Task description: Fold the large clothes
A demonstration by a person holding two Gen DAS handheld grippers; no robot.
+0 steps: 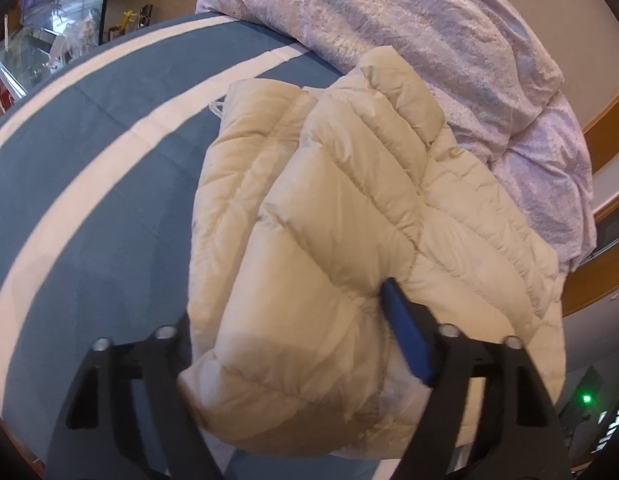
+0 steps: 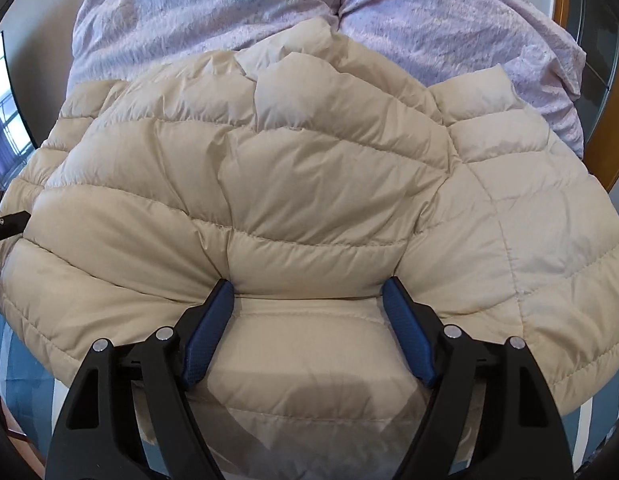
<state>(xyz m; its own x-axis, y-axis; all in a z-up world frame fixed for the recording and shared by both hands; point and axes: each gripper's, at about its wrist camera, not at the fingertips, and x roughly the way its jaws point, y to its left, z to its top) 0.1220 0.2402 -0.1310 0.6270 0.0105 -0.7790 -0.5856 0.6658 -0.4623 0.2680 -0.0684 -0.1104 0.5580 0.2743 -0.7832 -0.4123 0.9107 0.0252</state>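
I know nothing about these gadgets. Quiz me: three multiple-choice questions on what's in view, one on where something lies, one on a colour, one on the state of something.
1. Where does the lilac duvet lie relative to the puffy jacket?
A. Beyond it, bunched at the far side of the bed
B. Under the bed
C. Folded on top of the jacket

2. What colour is the jacket?
A. Red
B. Cream
C. Black

3. What is the right tool doing?
A. Hanging in the air far from everything
B. Gripping the duvet
C. Sitting with jacket fabric bulging between its blue pads

Answers:
1. A, the duvet heaps up past the jacket in both views.
2. B, its quilted shell is pale cream against the blue-and-white striped sheet.
3. C, a fold fills the gap between the pads; the left tool is likewise buried in jacket.
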